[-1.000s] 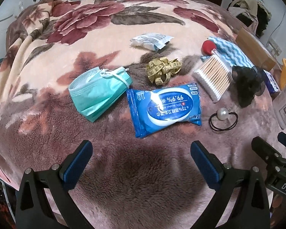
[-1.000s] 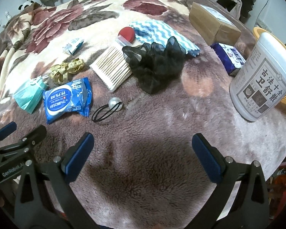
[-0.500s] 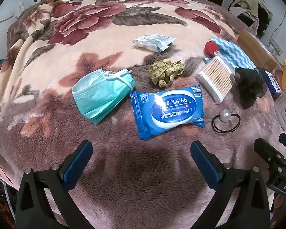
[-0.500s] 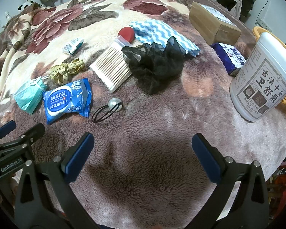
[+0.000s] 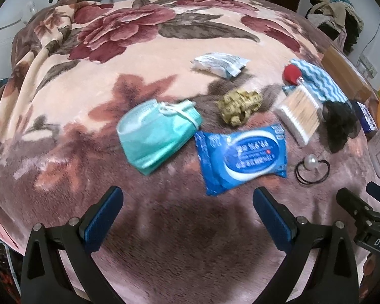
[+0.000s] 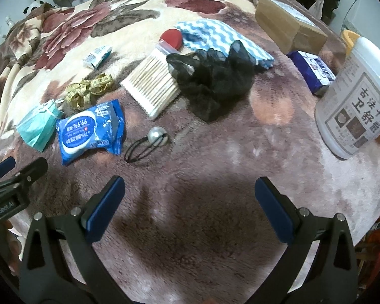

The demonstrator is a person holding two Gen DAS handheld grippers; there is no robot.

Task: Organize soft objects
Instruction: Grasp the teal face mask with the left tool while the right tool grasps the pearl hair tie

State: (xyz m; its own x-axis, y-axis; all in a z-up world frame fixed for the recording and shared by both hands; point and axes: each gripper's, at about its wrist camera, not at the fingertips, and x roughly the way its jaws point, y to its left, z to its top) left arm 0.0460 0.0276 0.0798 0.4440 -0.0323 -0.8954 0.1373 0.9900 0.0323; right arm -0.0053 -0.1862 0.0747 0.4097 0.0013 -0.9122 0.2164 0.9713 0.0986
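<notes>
Both of my tools hover over the near edge of the bed, nothing taken yet. My left hand-held gripper (image 5: pixel 187 202) has its jaws spread wide and empty, and my right hand-held gripper (image 6: pixel 190 192) is just as wide, also empty, above bare blanket (image 6: pixel 215 177).

Nearest my left one lies the blue wipes pack (image 5: pixel 242 155), flat, with the stack of green face masks (image 5: pixel 157 136) just beside it toward the bed's left side. The pack looks slick and squashy; I'd judge a pinch across its short side holds best. The masks look light and floppy, so I'd take the whole folded stack at its near edge or the layers may fan out.

Close to my right one sits the hair tie (image 6: pixel 147 143) with its pearl bead: thin, tricky on deep pile. Farther back are the bundled tape measure (image 5: pixel 240 105), the cotton swabs (image 6: pixel 153 87) and the black mesh scrunchie (image 6: pixel 212 81), airy and easily crushed. Farthest, the striped cloth (image 6: pixel 215 36) and a small white packet (image 5: pixel 219 63).
</notes>
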